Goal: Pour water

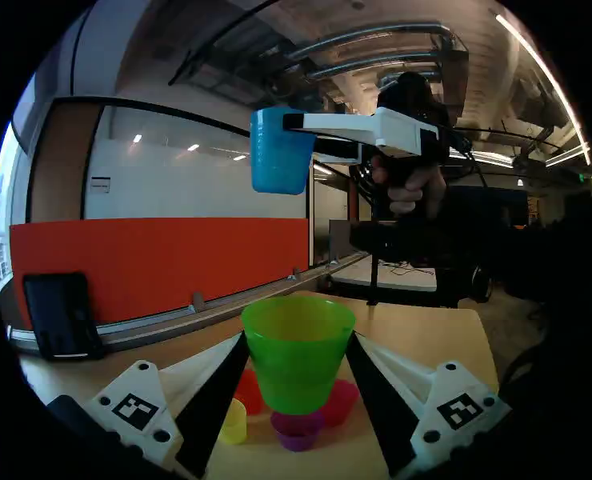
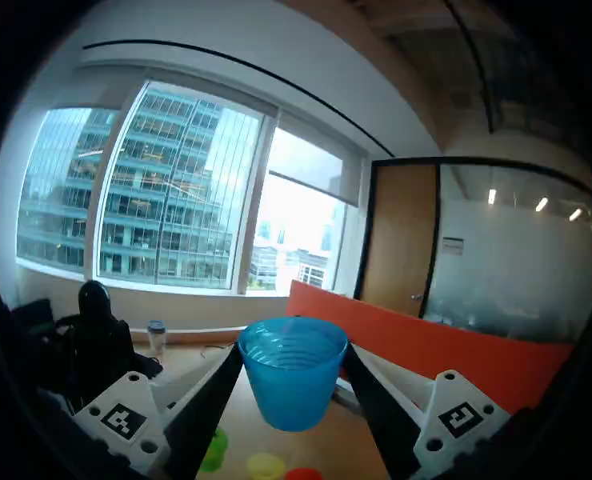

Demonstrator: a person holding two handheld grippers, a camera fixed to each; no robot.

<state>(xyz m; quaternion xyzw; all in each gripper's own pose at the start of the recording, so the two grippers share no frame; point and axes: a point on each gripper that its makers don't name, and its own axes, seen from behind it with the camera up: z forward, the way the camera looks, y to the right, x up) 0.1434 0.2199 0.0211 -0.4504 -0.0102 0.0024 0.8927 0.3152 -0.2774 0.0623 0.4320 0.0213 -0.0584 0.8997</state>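
Because the right gripper clamps the blue cup far above, water may miss. The left gripper clamps the green cup.

We count six cups: a blue cup and a green cup, both large, plus a small red cup, yellow cup, purple cup and pink cup. Two claws: left claw, right claw.

Green cup: plain. Blue cup: ringed inside. Near: yellow cup, purple cup, pink cup, red cup. Table: tan. Left gripper: white, black finger faces; its marker shows black-and-white squares. Far wall panel: orange. Device at left: black.
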